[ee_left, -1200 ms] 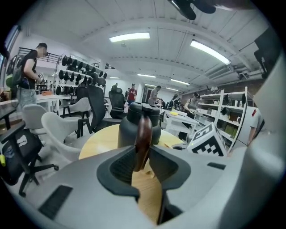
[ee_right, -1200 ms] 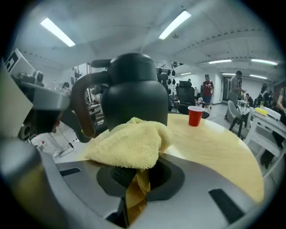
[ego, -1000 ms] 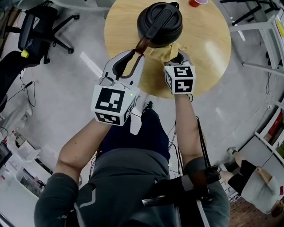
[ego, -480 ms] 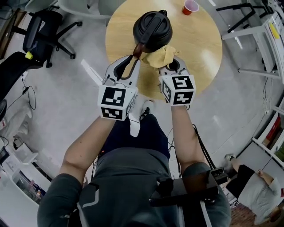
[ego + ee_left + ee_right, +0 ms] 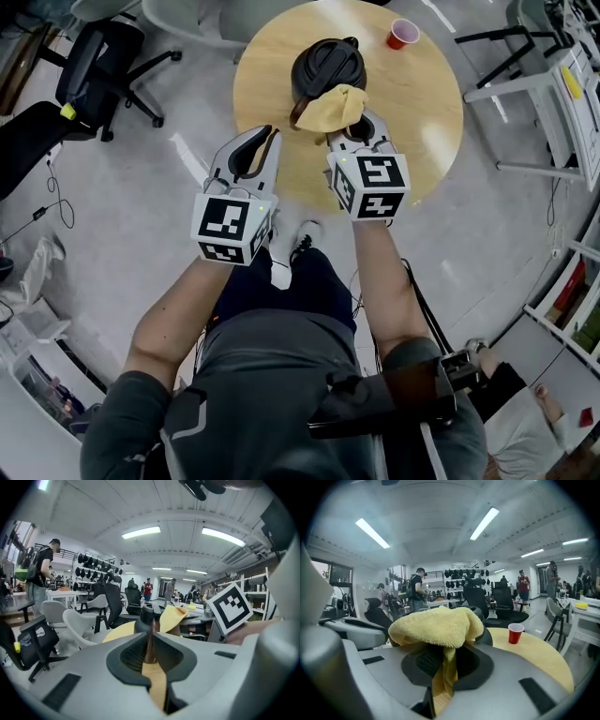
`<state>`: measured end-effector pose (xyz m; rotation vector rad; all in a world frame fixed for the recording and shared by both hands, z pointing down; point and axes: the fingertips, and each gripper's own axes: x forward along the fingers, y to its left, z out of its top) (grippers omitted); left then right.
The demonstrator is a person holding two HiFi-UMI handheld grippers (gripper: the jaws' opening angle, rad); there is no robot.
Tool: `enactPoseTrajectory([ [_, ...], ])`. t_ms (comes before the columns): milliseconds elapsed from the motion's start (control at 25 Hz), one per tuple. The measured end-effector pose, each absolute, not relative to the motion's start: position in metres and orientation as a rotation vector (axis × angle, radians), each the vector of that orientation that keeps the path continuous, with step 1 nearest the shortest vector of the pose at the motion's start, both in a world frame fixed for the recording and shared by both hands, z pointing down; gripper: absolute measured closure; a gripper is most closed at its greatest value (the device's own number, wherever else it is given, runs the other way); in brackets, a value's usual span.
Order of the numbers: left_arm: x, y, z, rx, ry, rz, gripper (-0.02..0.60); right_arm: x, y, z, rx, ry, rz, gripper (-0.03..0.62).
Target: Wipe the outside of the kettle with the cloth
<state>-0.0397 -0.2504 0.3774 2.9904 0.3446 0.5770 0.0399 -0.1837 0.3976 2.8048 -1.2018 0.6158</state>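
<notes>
The black kettle (image 5: 326, 64) stands on the round wooden table (image 5: 422, 122), with a red cup (image 5: 403, 33) well apart from it toward the far edge. The right gripper (image 5: 362, 127) is clamped on the yellow cloth (image 5: 334, 108), which bunches up over its tips and lies against the kettle's near side. The left gripper (image 5: 272, 131) has just been closing its jaws, and they now stand all but together on nothing, just short of the kettle's brown handle (image 5: 299, 112).
</notes>
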Motion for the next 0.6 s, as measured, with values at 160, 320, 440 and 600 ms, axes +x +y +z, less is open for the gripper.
enactPoseTrajectory([
  [160, -0.043, -0.257, 0.386, 2.967, 0.333, 0.573, 0.551, 0.038, -0.184, 0.401, 2.824, -1.181, 0.527, 0.530],
  [320, -0.048, -0.255, 0.400, 2.952, 0.336, 0.582, 0.555, 0.032, -0.185, 0.410, 2.816, -1.175, 0.465, 0.531],
  [440, -0.050, -0.255, 0.409, 2.950, 0.337, 0.585, 0.555, 0.026, -0.189, 0.425, 2.790, -1.182, 0.476, 0.531],
  [600, -0.056, -0.255, 0.420, 2.944, 0.337, 0.609, 0.555, 0.020, -0.194, 0.474, 2.751, -1.196, 0.645, 0.531],
])
